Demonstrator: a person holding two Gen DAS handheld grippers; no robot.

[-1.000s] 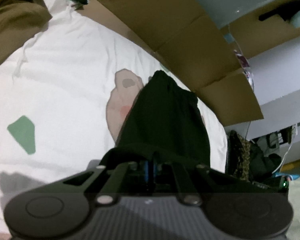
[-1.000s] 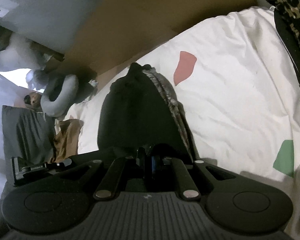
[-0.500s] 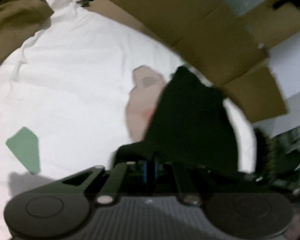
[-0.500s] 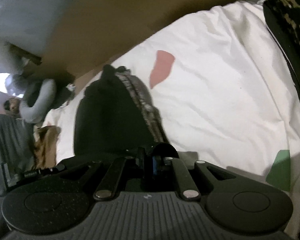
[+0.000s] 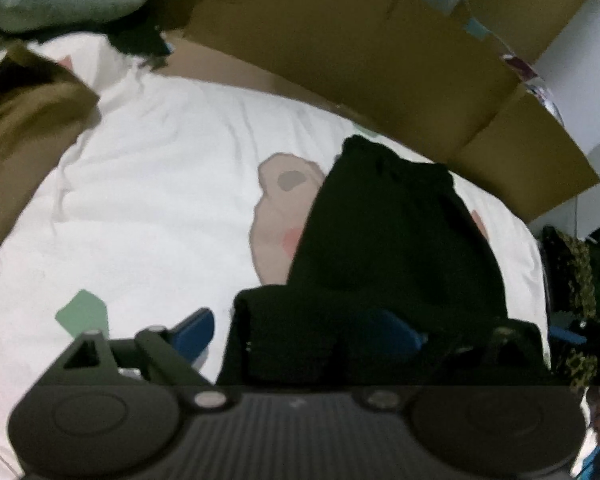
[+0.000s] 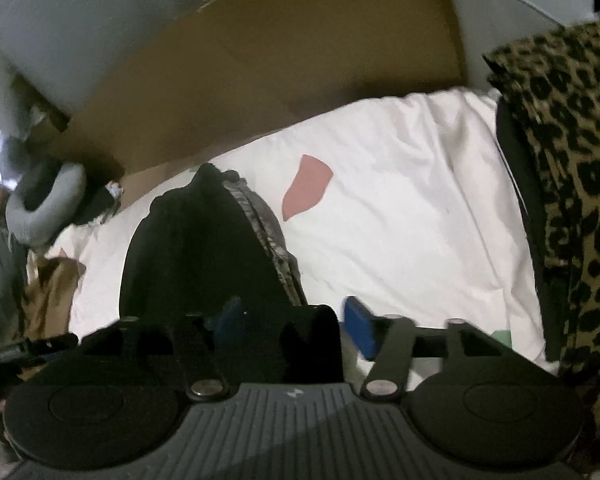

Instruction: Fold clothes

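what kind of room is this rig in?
Most likely a bedroom. The black garment lies on a white patterned bed sheet, a grey neck pillow sits at the bed's far end, and flattened cardboard leans along the wall side.

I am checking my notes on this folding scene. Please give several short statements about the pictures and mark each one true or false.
1. The black garment lies on a white bed sheet. True.
2. The left claw is clamped shut on the garment. False: its blue pads stand apart and its jaws are opening, with the cloth between them.
3. A leopard-print fabric lies at the right edge of the right wrist view. True.
4. The right claw is shut. False: its jaws are opening, with the dark cloth between them.
5. A cardboard box stands behind the bed. True.
6. The sheet is plain white. False: it has coloured patches, such as a pink one.
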